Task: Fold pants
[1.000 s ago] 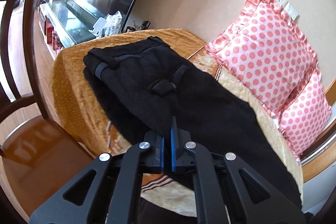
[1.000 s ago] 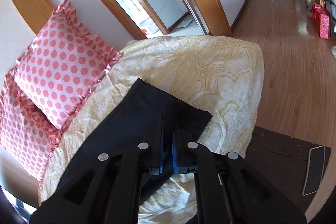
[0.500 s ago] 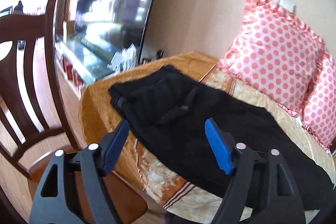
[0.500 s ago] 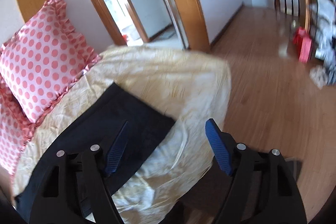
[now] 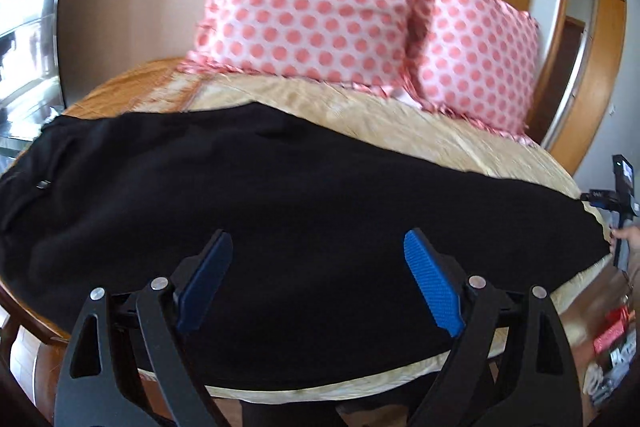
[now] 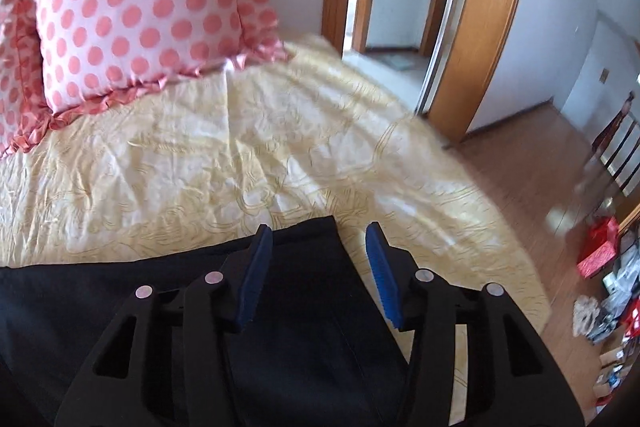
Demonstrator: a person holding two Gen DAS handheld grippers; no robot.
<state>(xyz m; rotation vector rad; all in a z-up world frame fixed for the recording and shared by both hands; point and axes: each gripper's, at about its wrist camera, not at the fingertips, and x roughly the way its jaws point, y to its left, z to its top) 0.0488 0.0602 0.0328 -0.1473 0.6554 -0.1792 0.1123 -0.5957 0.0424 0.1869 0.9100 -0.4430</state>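
pants: black pants [image 5: 304, 195] lie flat and lengthwise on the bed cover [image 5: 460, 147], under and ahead of both grippers; waistband end off to the left of the left gripper, hem end [image 6: 312, 239] under the right one.
left gripper: left gripper [image 5: 316, 275] over mid-leg, jaws just been opening, now wide, nothing between the pads, not touching cloth.
right gripper: right gripper [image 6: 316, 259] over the hem corner, jaws just been closing, now partly apart; cloth lies below the gap, pads not pressing on it. In the left view the right gripper [image 5: 608, 201] sits far right at the hem end.
step: judged as re-gripping for the next fold. Take both layers at hem and waistband, pinch near the edges, lift evenly, keep the cloth taut.
near edge: bed edge right below the grippers; the near long side of the pants runs close to it. Sagging cloth could slide off.
far side: two dotted pillows [image 5: 316, 3] well ahead, bare cover between them and the pants; room to lay the fold there.
right side: open cover beyond the hem, then wood floor [image 6: 560, 163] and doorway.
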